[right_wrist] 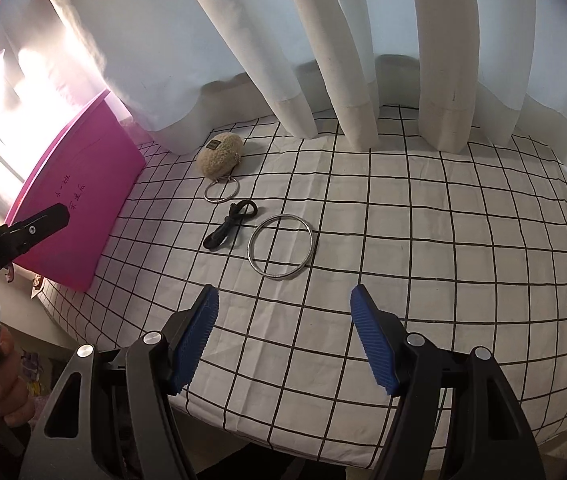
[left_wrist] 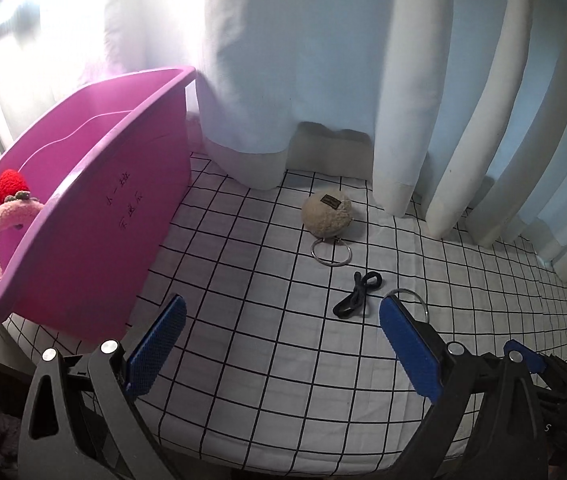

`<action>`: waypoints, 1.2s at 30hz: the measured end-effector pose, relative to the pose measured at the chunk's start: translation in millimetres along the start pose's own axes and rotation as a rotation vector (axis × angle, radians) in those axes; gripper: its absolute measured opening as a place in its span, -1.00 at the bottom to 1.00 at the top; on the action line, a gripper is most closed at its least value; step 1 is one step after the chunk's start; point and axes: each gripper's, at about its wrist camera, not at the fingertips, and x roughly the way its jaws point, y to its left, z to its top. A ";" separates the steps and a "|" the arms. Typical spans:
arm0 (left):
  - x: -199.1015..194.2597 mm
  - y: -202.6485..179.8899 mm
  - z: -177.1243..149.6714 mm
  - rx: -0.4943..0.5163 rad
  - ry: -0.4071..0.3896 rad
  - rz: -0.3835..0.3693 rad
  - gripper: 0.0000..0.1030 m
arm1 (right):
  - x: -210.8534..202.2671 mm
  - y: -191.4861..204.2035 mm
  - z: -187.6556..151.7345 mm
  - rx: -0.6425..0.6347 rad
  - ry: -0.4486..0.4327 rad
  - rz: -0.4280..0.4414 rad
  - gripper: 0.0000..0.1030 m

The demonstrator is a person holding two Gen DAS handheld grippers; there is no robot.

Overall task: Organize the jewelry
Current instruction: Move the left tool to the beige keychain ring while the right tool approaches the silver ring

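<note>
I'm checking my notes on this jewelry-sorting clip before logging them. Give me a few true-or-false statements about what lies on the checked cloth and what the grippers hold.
1. The large silver metal bangle lies flat on the black-and-white checked cloth. True.
2. The black knotted hair tie sits inside the pink plastic bin. False: it lies on the cloth, between the bangle and the beige fuzzy pouch.
3. The right gripper clamps the bangle. False: its fingers are spread, holding nothing.
4. A small silver ring lies against the pouch. True.
5. The left gripper is open. True.
</note>
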 end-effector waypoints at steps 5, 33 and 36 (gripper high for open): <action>57.8 -9.9 7.4 0.039 0.049 -0.034 0.85 | 31.6 -1.3 -6.3 0.043 -0.033 -0.030 0.27; 202.1 -45.1 27.5 0.215 0.126 -0.094 0.86 | 111.2 23.6 -16.7 0.027 -0.090 -0.175 0.43; 208.3 -50.5 31.5 0.235 0.121 -0.085 0.87 | 116.6 28.0 -12.5 -0.002 -0.090 -0.205 0.46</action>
